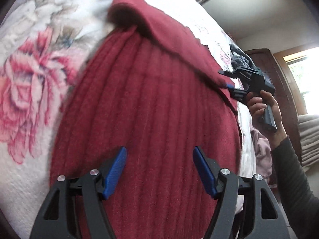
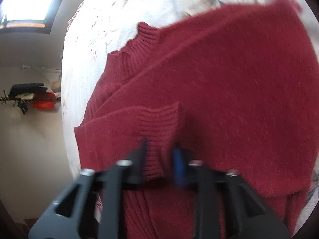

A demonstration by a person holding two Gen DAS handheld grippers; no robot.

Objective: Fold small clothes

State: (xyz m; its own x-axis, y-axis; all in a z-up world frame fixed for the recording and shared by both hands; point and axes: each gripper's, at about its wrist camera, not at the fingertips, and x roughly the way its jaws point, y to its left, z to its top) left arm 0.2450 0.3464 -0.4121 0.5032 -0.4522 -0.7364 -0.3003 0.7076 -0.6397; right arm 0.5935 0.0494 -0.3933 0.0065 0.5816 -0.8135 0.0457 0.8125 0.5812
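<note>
sweater (image 1: 151,119): dark red, ribbed, ahead of both jaws
bedspread (image 1: 30,91): white, pink floral print, left of left jaws
finger pads (image 1: 115,171): blue

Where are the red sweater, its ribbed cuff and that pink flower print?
red sweater (image 1: 151,107), left wrist view, on its ribbed body.
ribbed cuff (image 2: 159,123), right wrist view, mid-cuff.
pink flower print (image 1: 30,87), left wrist view, on its petals.

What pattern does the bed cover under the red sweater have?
White bed cover with large pink flowers, clearest in the left wrist view.
</note>
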